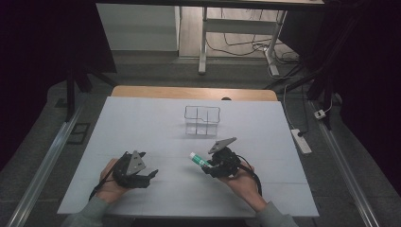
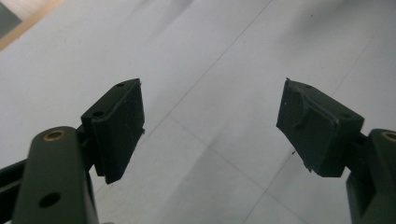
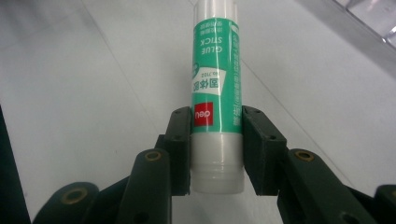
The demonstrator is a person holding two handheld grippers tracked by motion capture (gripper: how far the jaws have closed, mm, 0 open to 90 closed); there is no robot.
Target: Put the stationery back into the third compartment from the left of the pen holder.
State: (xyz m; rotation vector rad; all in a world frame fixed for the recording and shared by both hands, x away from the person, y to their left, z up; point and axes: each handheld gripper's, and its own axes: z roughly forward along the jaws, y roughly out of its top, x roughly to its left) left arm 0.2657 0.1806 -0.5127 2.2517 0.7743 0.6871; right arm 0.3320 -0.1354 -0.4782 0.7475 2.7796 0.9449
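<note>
A green and white glue stick [image 3: 216, 88] lies lengthwise between the two black jaws of my right gripper [image 3: 216, 140], which is shut on its lower end. From above, the glue stick [image 1: 198, 159] points up and to the left out of the right gripper [image 1: 208, 165], held just over the white table sheet. My left gripper [image 1: 150, 175] rests at the front left with its jaws spread wide and nothing between them. In the left gripper view its pads [image 2: 119, 128] frame bare white sheet.
A clear plastic organiser box [image 1: 202, 120] with several compartments stands at the middle of the white sheet [image 1: 142, 123], beyond both grippers. The wooden table edge [image 1: 194, 92] runs along the back. A power strip [image 1: 301, 141] lies on the floor at the right.
</note>
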